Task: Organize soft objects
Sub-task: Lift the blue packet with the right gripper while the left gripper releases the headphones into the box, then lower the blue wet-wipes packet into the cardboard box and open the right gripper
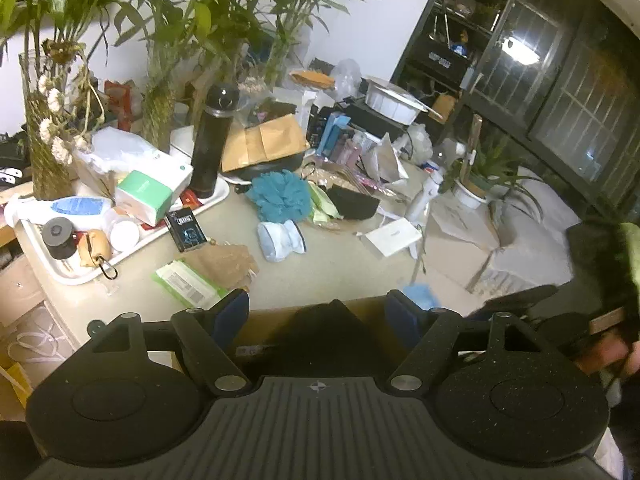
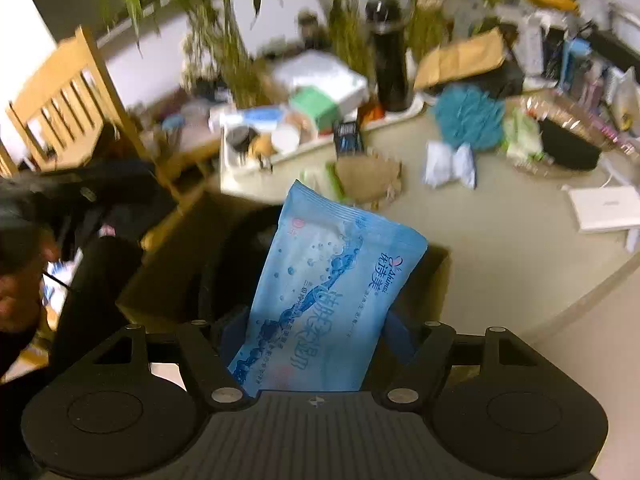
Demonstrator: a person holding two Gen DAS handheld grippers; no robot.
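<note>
My right gripper (image 2: pixel 316 332) is clamped on a blue wet-wipe pack (image 2: pixel 324 292), which stands up between the pads above a cardboard box (image 2: pixel 434 276) at the near edge of the table (image 2: pixel 500 264). My left gripper (image 1: pixel 318 312) is spread wide with nothing between its fingers, poised over the same box (image 1: pixel 276 320). Farther back on the table lie a teal bath pouf (image 1: pixel 280 194) and a pale blue bundle (image 1: pixel 280 240).

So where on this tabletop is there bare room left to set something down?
The widest bare patch lies in front of the blue-and-white cloth bundle, between the brown paper bag and the white box, reaching the table's near edge. The back is crowded: the white tray, black bottle, teal bath pouf and black pouch.
</note>
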